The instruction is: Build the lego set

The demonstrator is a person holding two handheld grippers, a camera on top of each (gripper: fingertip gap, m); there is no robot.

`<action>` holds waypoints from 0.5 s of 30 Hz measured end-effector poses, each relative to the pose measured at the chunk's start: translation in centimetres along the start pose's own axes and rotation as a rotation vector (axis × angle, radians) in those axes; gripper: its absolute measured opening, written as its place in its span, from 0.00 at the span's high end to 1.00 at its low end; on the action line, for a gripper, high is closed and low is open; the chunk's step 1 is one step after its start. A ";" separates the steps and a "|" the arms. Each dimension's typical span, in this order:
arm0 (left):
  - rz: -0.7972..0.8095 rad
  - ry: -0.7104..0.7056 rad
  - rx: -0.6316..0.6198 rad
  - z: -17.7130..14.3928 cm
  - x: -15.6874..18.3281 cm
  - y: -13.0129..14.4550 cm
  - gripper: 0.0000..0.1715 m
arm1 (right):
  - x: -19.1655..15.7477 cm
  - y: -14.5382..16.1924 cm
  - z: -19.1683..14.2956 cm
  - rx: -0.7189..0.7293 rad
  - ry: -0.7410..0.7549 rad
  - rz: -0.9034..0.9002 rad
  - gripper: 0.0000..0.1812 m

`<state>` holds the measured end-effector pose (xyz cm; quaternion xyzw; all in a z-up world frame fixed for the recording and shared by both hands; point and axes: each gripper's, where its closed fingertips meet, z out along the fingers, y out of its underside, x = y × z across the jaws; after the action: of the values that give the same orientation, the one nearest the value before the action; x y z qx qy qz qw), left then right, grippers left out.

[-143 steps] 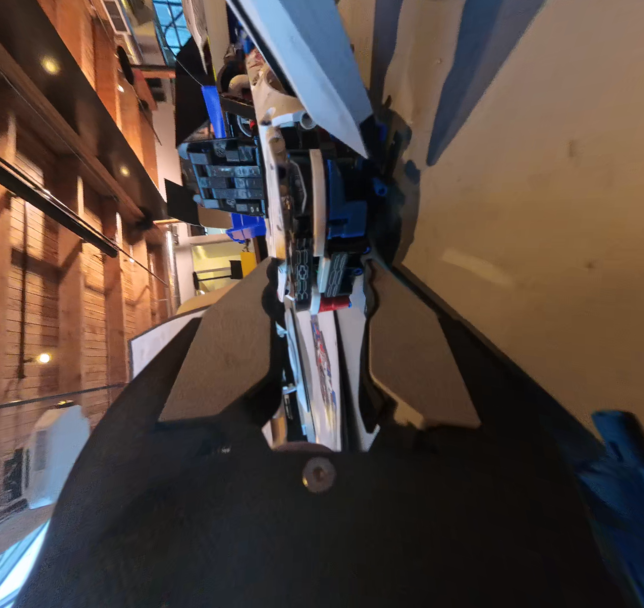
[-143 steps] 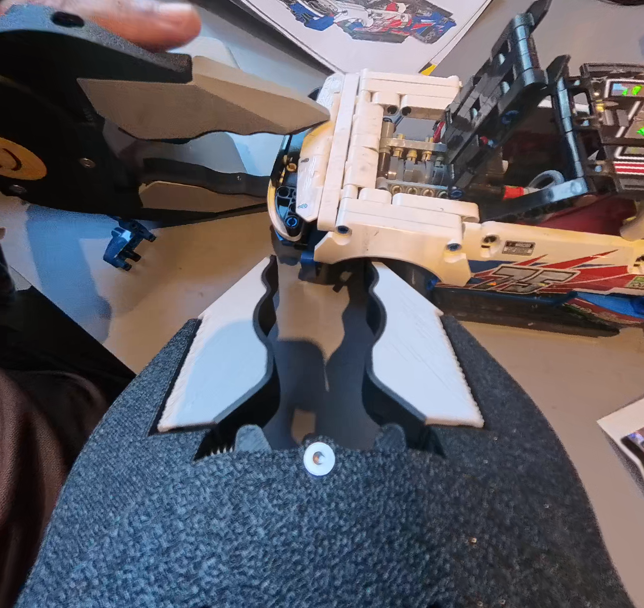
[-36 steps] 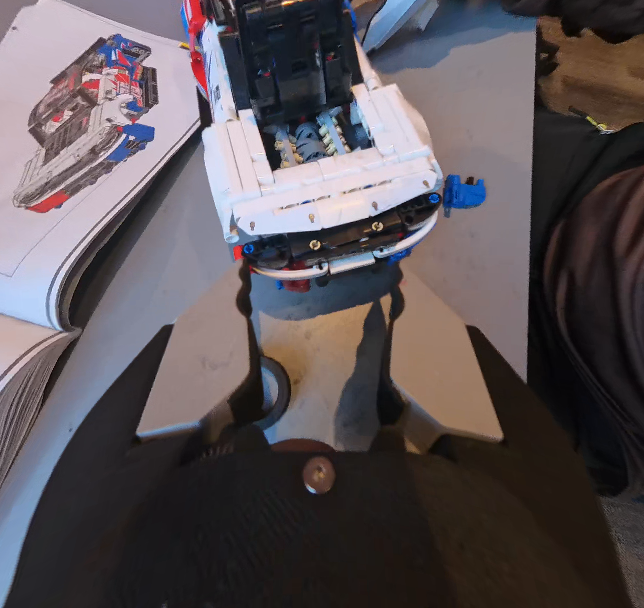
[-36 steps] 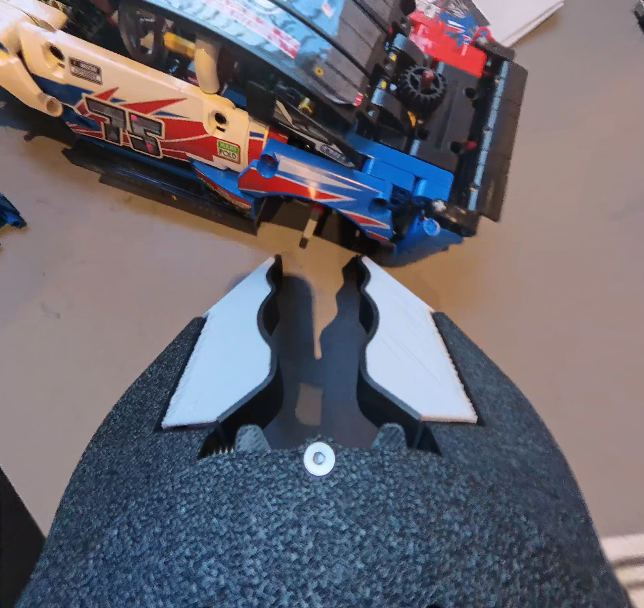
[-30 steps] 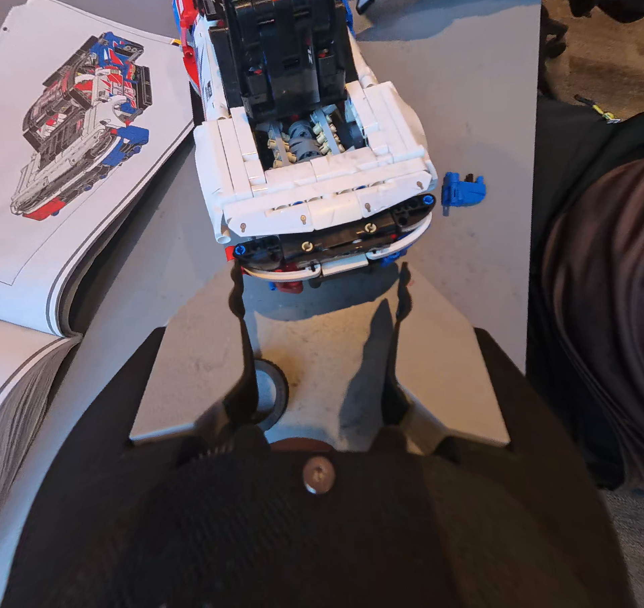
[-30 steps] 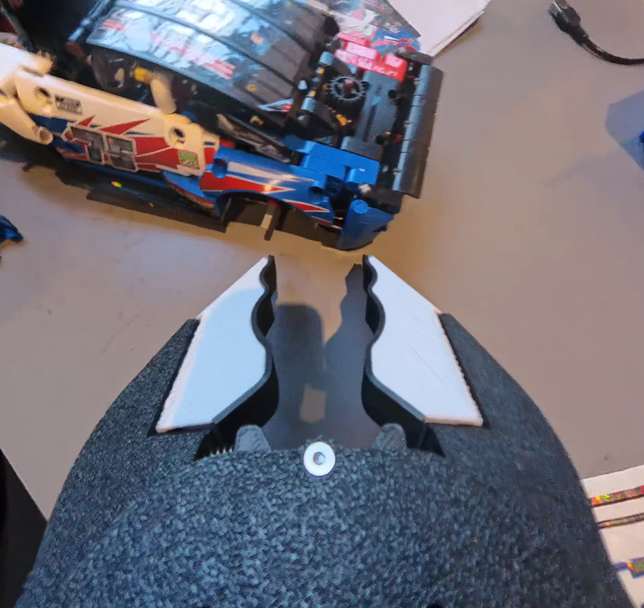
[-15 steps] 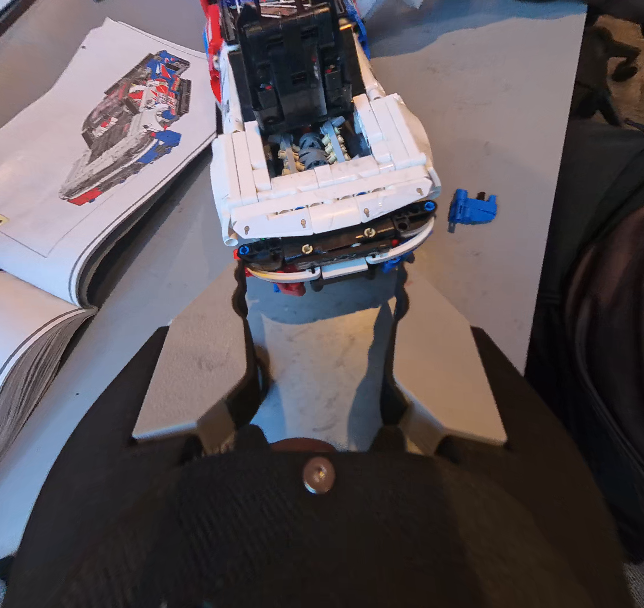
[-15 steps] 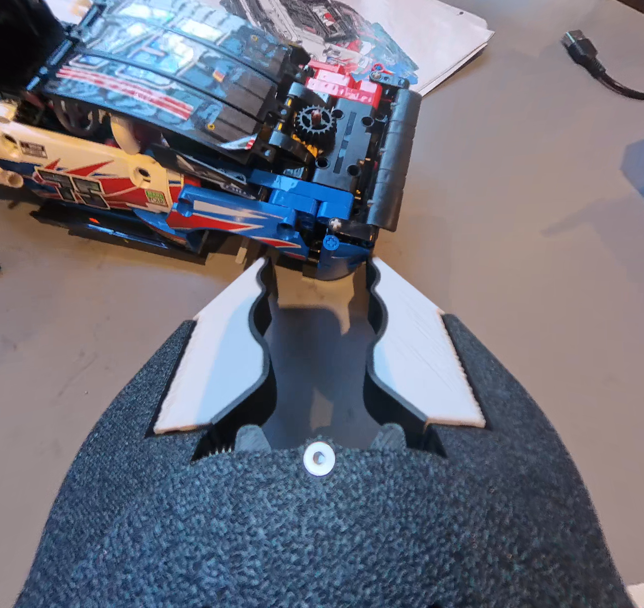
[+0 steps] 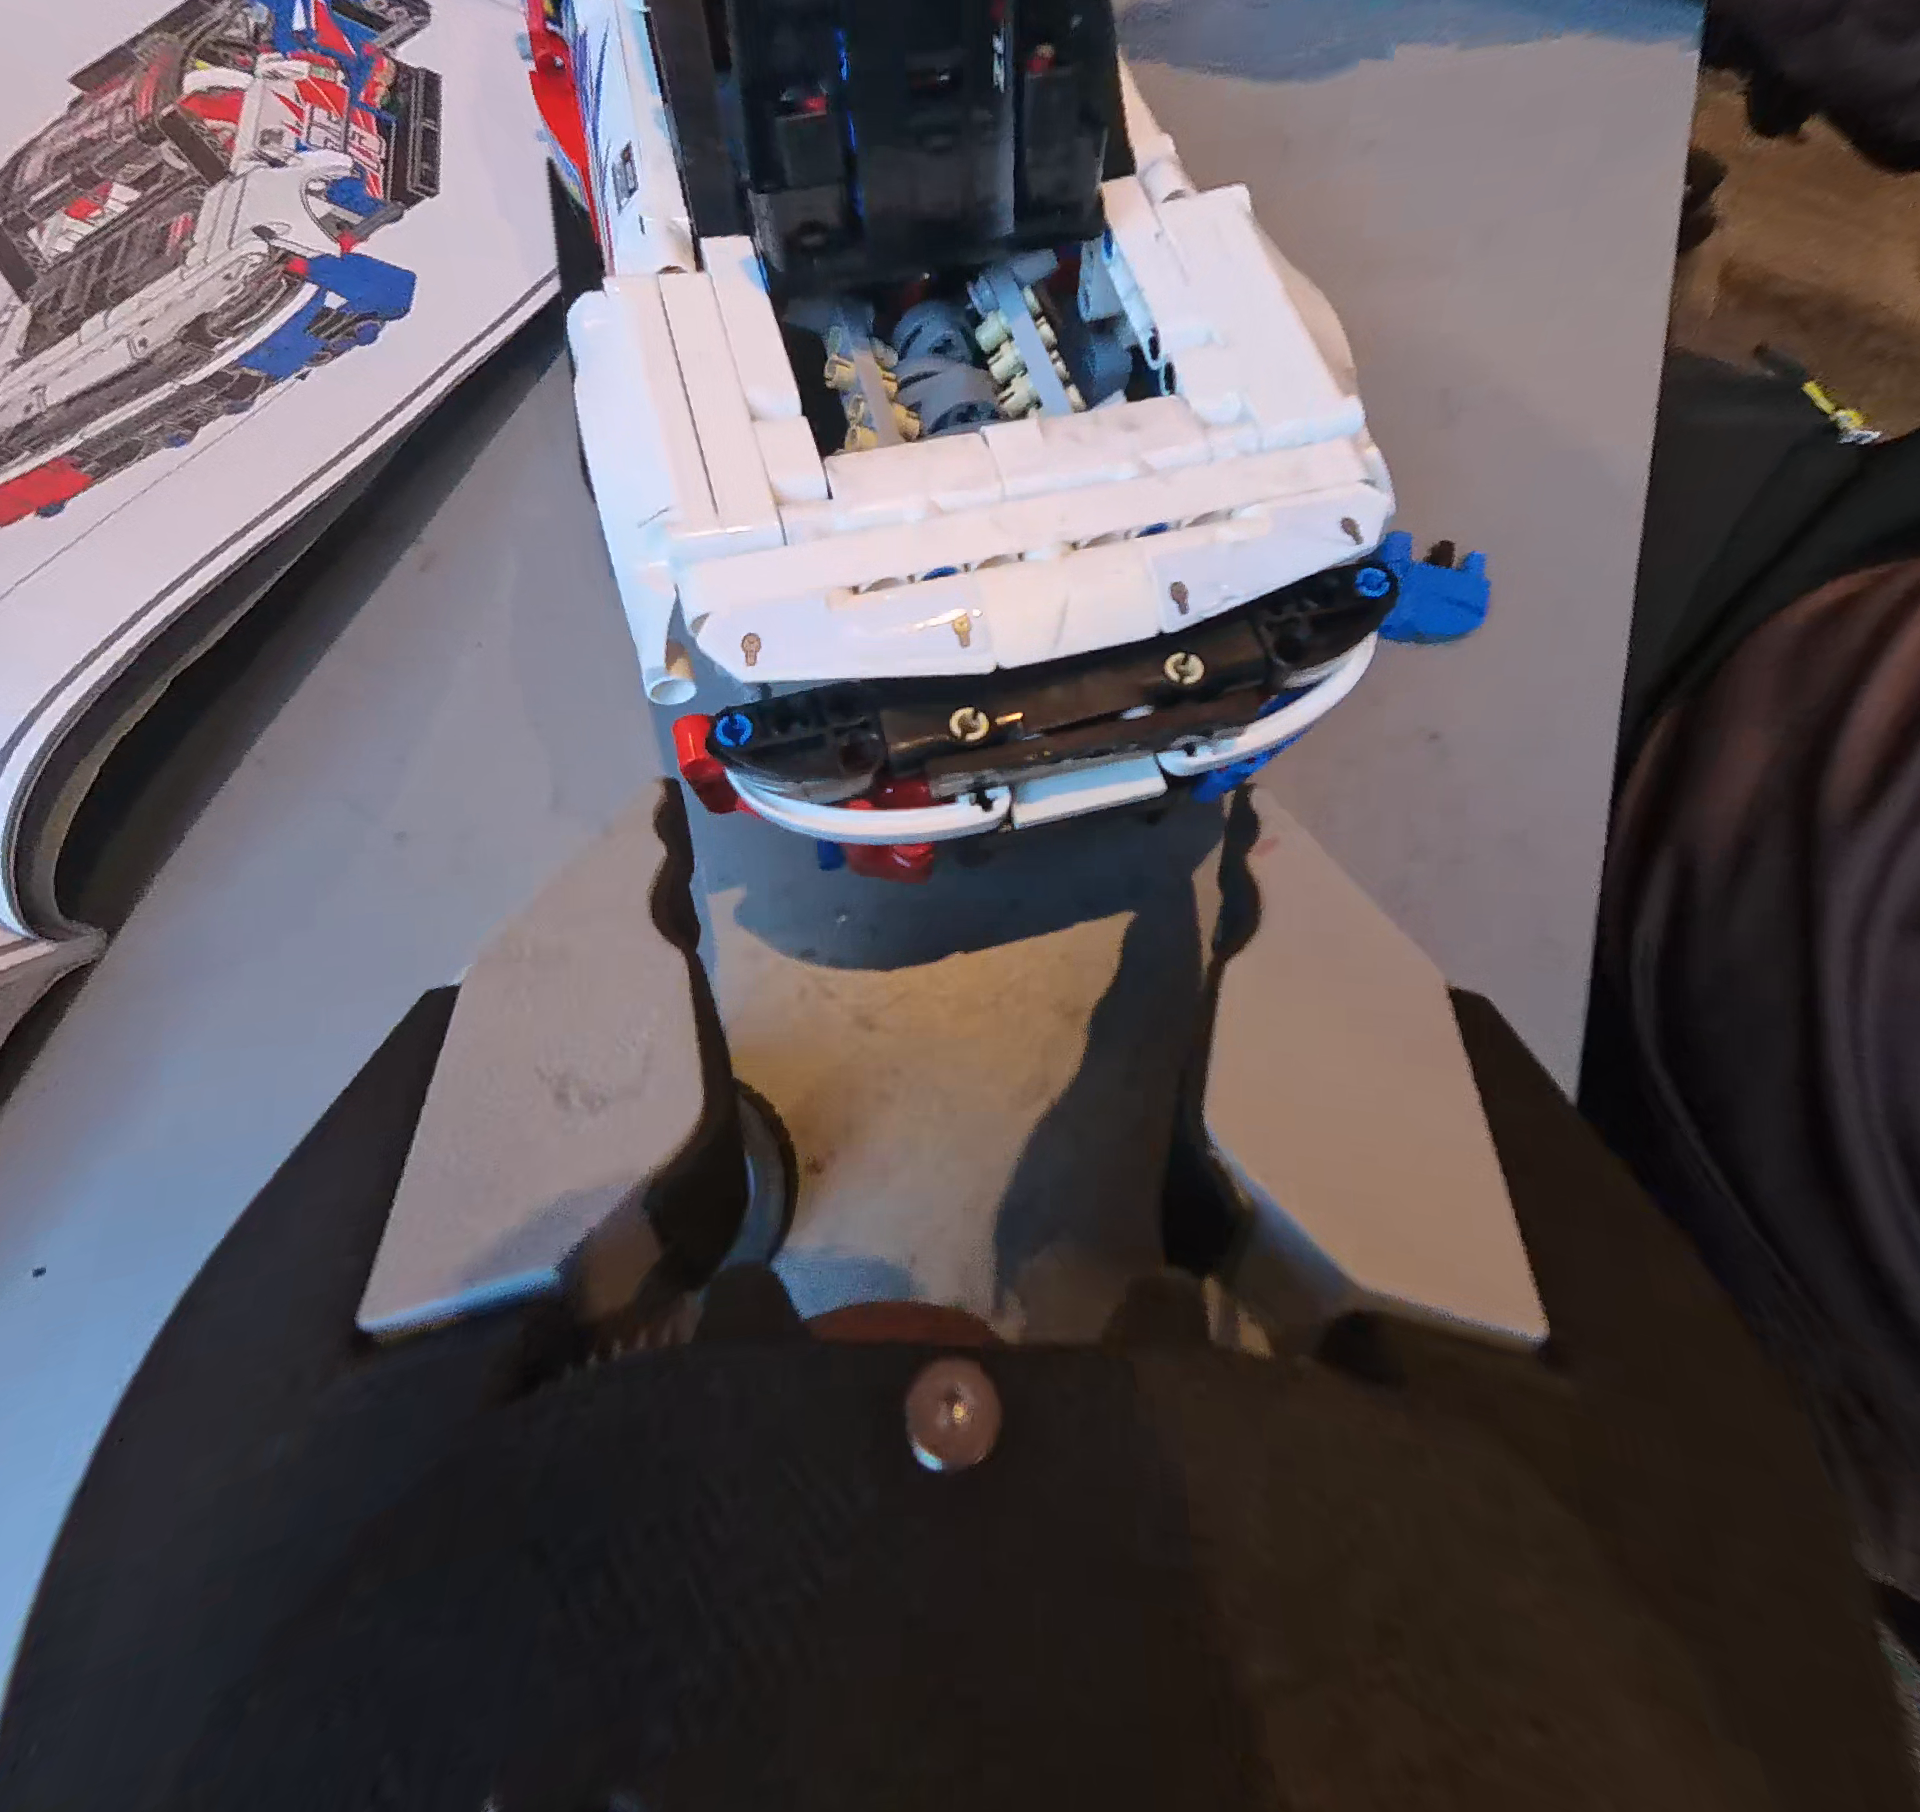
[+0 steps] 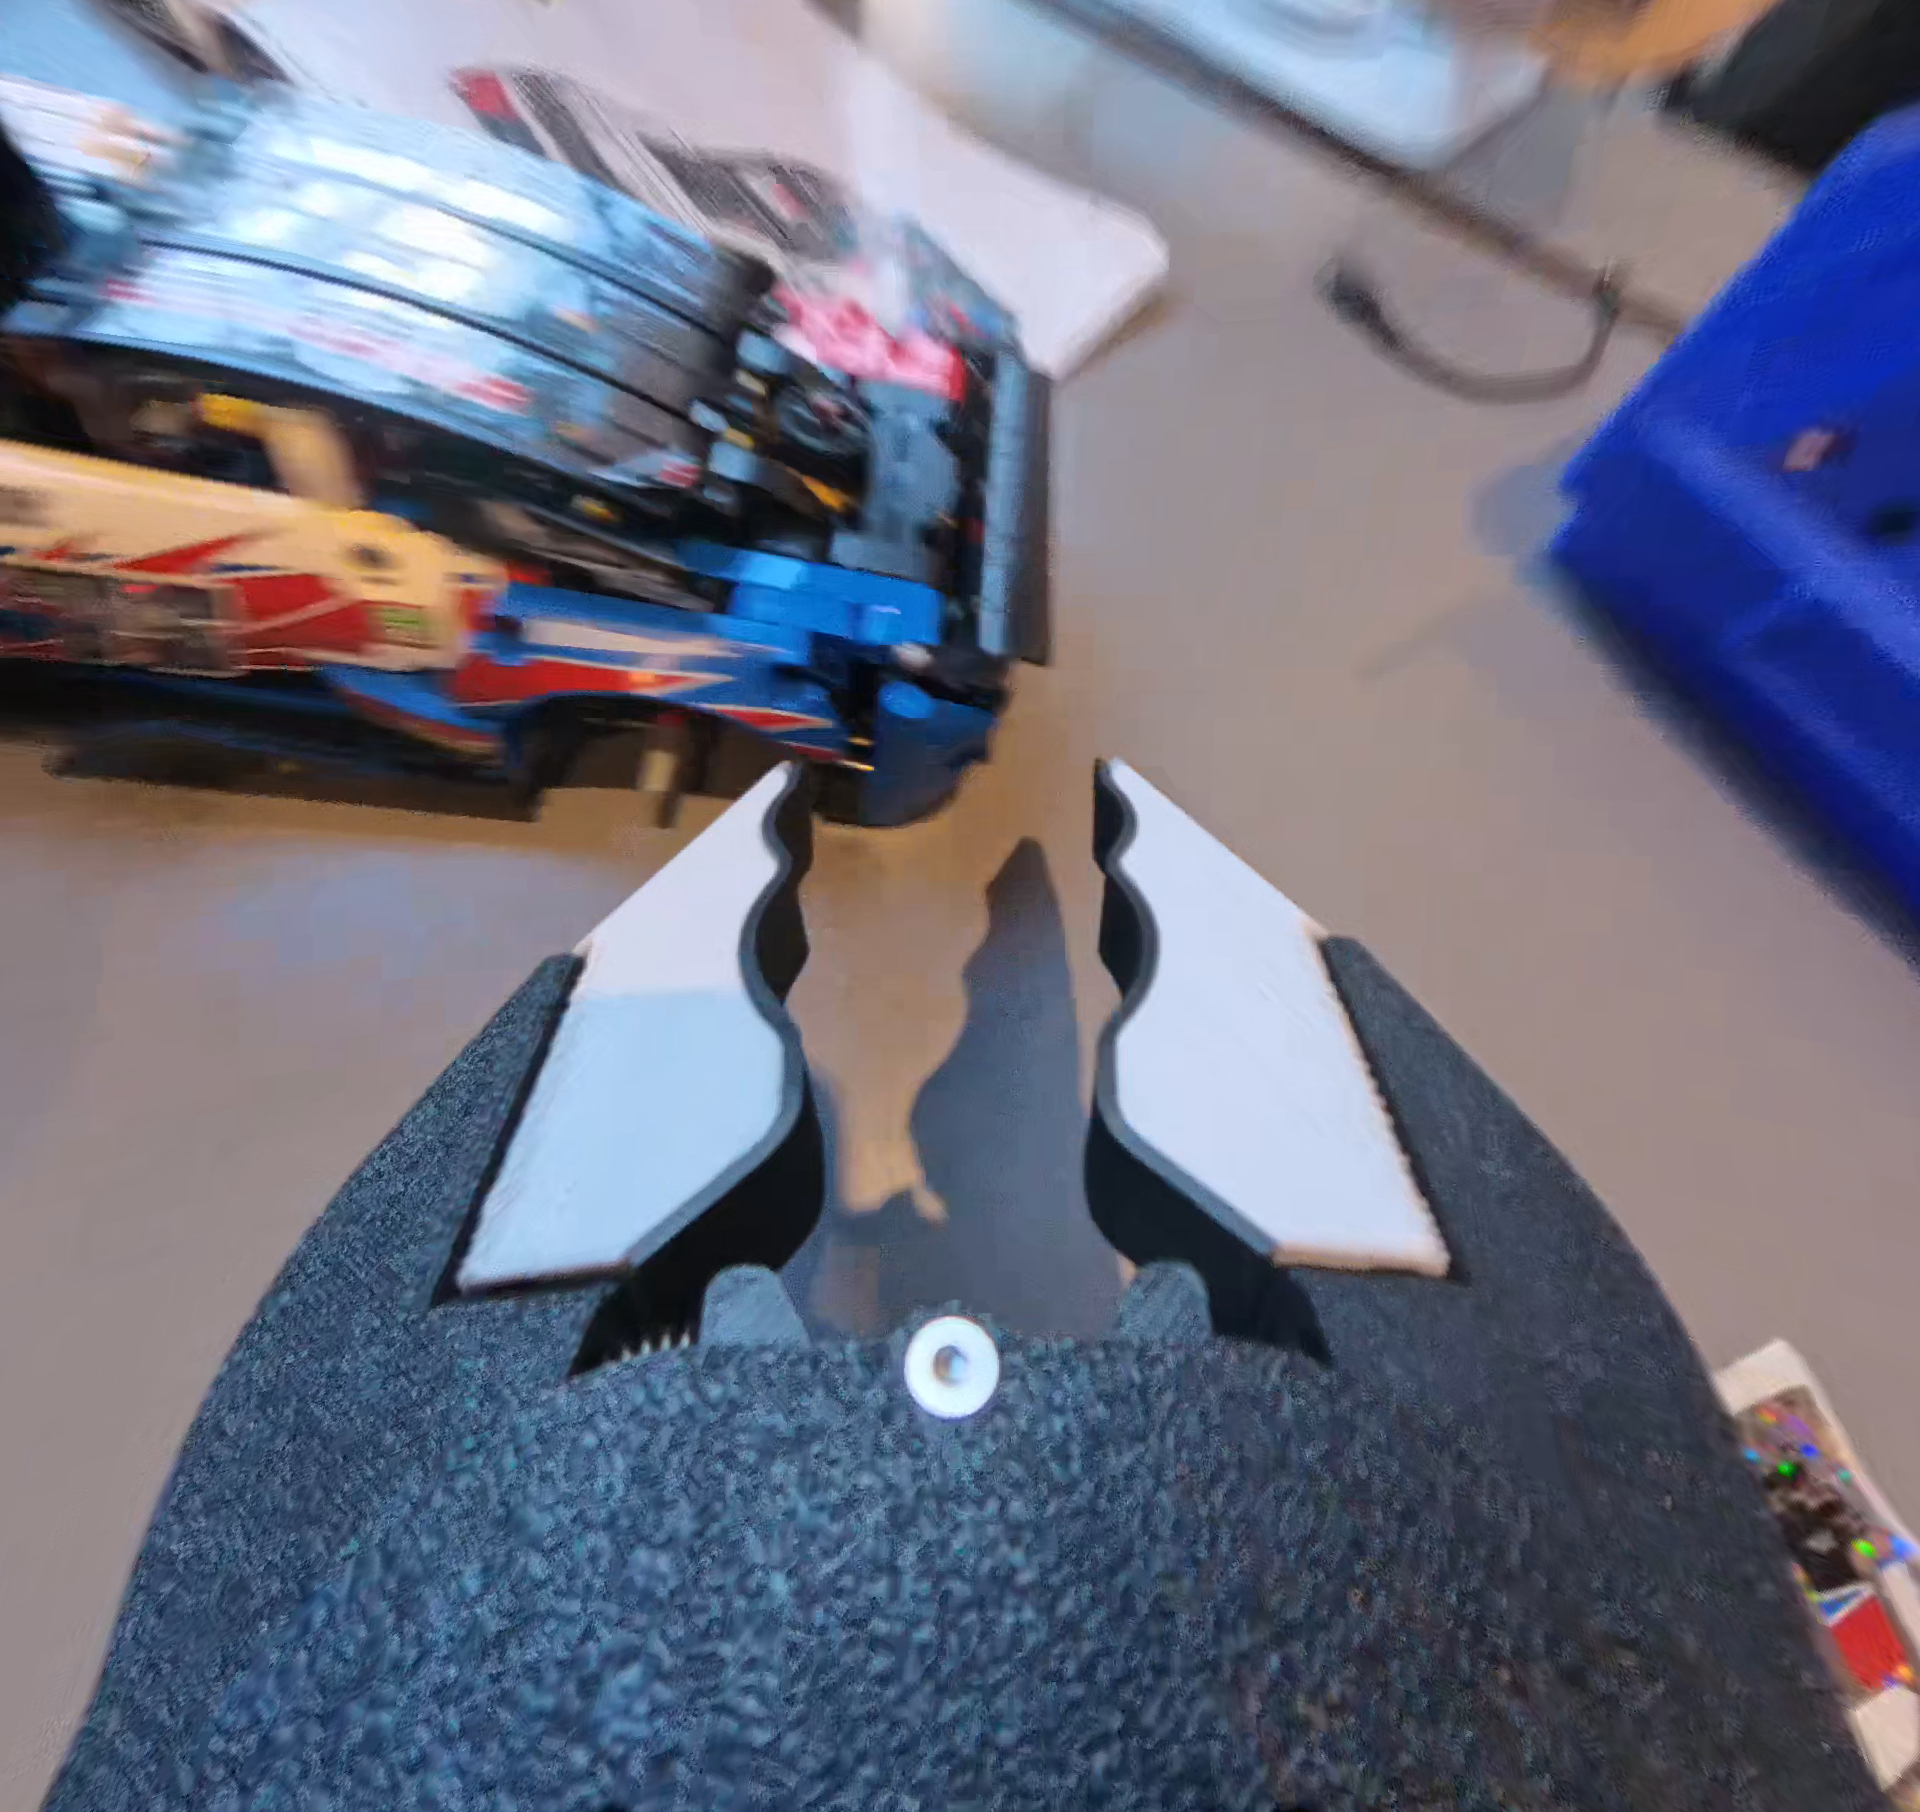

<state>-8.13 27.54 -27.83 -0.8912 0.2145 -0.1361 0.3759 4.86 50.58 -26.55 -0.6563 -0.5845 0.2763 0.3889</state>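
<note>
Both jaws gape empty beside the lego car (image 9: 987, 536).

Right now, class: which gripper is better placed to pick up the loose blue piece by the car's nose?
Likely the left gripper: open, facing the nose, with the blue piece just ahead. The right gripper is at the car's tail.

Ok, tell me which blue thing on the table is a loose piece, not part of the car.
The small blue piece lying on the table beside the car's white front corner. The other blue bits are built into the car.
</note>
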 end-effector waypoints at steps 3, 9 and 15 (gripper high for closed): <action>-0.012 0.015 0.003 0.1 -0.1 0.1 0.41 | -5.2 -2.3 -2.2 0.097 0.017 -0.245 0.69; -0.045 0.076 0.008 0.5 0.2 0.2 0.43 | -16.0 -4.4 -0.8 0.078 -0.025 -0.577 0.67; -0.029 0.059 -0.032 0.5 -0.2 1.0 0.47 | -18.8 -5.6 2.1 0.095 0.041 -0.748 0.67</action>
<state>-8.42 27.35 -28.97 -0.8957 0.2149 -0.1641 0.3531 -3.05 32.59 -24.73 -0.3841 -0.7625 0.1287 0.5046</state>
